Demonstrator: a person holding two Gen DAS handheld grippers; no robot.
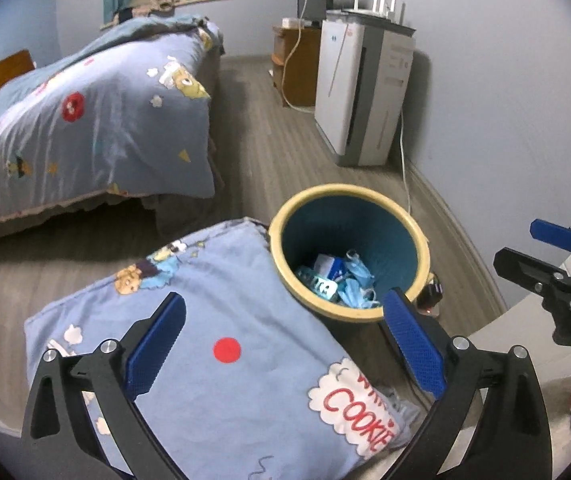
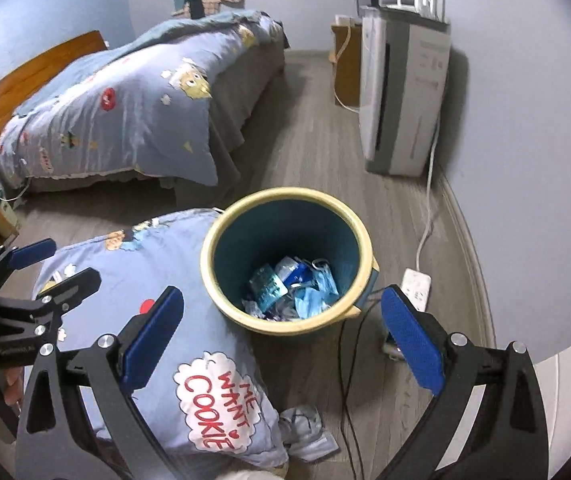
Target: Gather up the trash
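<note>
1. Trash (image 2: 293, 284) lies at the bottom of the yellow-rimmed bin (image 2: 221, 280), which stands on the floor (image 2: 317, 128).
2. A printed pillow (image 1: 221, 320) touches the bin.
3. Left claw (image 1: 285, 344) and right claw (image 2: 281, 340): both open wide, empty.

Left tool (image 1: 285, 344): black angular arms, silver round screws, blue textured pads; right tool (image 2: 281, 344): the same black frame, blue pads.

Matt plastic bin (image 2: 285, 280) holding crinkled glossy wrappers (image 2: 289, 288); soft printed cloth pillow (image 2: 189, 344) lying on smooth wood-grain floor (image 2: 317, 152).
</note>
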